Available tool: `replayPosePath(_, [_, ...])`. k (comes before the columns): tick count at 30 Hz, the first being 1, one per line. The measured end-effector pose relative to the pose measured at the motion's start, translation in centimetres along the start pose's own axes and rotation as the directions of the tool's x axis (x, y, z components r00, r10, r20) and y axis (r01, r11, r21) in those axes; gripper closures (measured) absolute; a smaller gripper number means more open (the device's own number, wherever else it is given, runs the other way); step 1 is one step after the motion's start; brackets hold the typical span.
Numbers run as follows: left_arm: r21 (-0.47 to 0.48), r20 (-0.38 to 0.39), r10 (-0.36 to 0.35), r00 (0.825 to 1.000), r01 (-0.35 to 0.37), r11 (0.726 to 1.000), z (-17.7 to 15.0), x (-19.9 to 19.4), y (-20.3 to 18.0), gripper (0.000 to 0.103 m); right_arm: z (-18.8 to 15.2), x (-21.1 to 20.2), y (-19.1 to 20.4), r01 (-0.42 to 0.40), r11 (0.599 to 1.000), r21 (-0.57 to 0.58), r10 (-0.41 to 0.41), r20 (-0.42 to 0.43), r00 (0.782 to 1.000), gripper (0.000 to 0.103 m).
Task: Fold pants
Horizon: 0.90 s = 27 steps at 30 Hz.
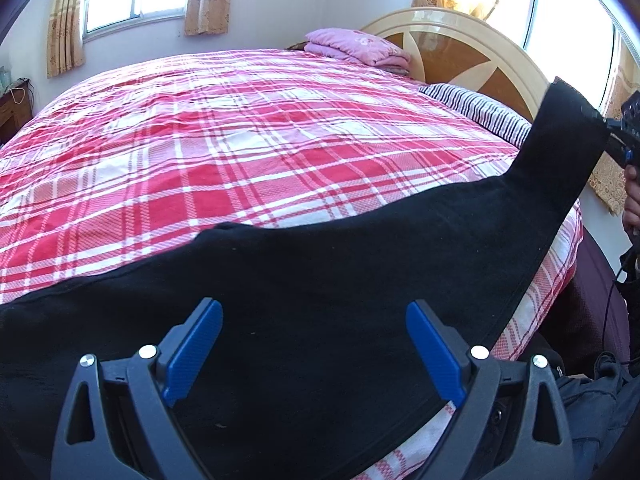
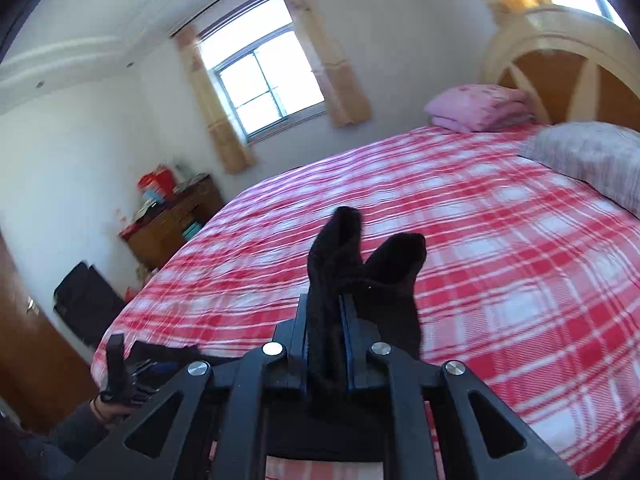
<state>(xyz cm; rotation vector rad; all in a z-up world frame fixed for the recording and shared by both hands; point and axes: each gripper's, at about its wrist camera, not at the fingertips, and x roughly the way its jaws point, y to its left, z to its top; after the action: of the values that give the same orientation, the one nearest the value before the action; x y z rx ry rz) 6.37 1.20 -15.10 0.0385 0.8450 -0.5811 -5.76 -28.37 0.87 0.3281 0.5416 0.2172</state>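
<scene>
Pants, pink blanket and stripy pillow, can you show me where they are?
pants [image 1: 320, 280]: left wrist view, middle of the black cloth on the bed.
pink blanket [image 1: 352, 46]: left wrist view, top of the folded pile.
stripy pillow [image 1: 480, 110]: left wrist view, middle of its striped cover.

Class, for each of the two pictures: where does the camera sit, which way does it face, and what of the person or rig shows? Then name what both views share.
Left wrist: on the left gripper, jaws open above the black pants, facing across the bed; the right gripper shows far right.
Right wrist: on the right gripper, shut on the pants, facing the window; left hand shows.
Shared: bed, pants, headboard, pink quilt.
</scene>
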Motion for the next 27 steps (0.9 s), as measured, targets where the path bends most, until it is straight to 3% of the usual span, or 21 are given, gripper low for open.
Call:
replayPosePath(8, [-0.017, 0.014, 0.011, 1.0, -0.011, 1.0, -0.5, -1.0, 1.4, 0.007, -3.4, 8.1, 7.6, -0.111, 0.988, -0.104, 0.095, -0.146, 0.985, 0.09])
replayPosePath(12, [-0.026, 0.017, 0.01, 1.0, -0.009, 1.0, -0.7, -1.2, 1.8, 0.007, -6.4, 12.8, 10.4, -0.147, 0.979, -0.145, 0.107, -0.249, 0.963, 0.09])
replayPosePath(18, [-0.041, 0.023, -0.024, 0.999, 0.025, 0.999, -0.5, -1.4, 1.3, 0.007, -11.1, 18.1, 12.6, -0.199, 0.959, -0.201, 0.107, -0.393, 0.913, 0.09])
replayPosePath(23, [-0.029, 0.007, -0.069, 0.998, 0.069, 0.997, -0.2, -0.9, -0.4, 0.007, -14.0, 21.2, 12.1, -0.245, 0.958, -0.149, 0.124, -0.556, 0.822, 0.086])
replayPosePath(26, [-0.012, -0.005, -0.083, 0.997, 0.083, 0.996, 0.0, -0.4, -1.5, 0.007, -13.7, 20.0, 11.6, -0.295, 0.948, -0.116, 0.182, -0.562, 0.807, 0.06])
replayPosePath(27, [-0.01, -0.009, -0.093, 0.996, 0.093, 0.996, 0.1, -0.2, -1.7, 0.007, -13.4, 19.3, 11.5, -0.313, 0.943, -0.109, 0.203, -0.558, 0.805, 0.059])
